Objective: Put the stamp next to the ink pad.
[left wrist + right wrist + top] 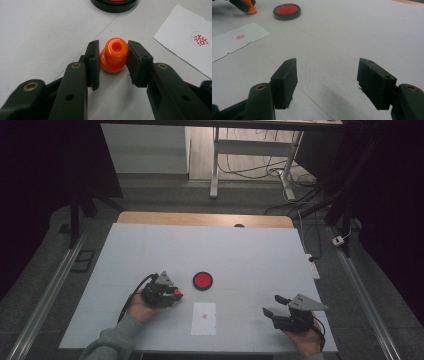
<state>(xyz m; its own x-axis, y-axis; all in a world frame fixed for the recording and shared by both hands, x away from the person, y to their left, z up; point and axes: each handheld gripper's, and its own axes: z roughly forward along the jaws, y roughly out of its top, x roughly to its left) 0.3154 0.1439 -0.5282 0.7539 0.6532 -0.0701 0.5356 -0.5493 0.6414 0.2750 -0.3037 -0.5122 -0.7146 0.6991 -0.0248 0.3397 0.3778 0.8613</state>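
Contact is made on the upright orange stamp (113, 55) by the left gripper (113, 62) fingers, ink pad (202, 280) at 1 o'clock, stamped paper (204, 318) at 4 o'clock, right gripper (327, 83) spread wide, empty.

Table (150, 250) w/ a white sheet over the top, bare wood strip along the far edge. Red ink pad (203, 280) in a black rim sits roughly mid-table. Paper slip (204, 318) w/ a red stamp mark lies flat just nearer the person than the pad, apart from it
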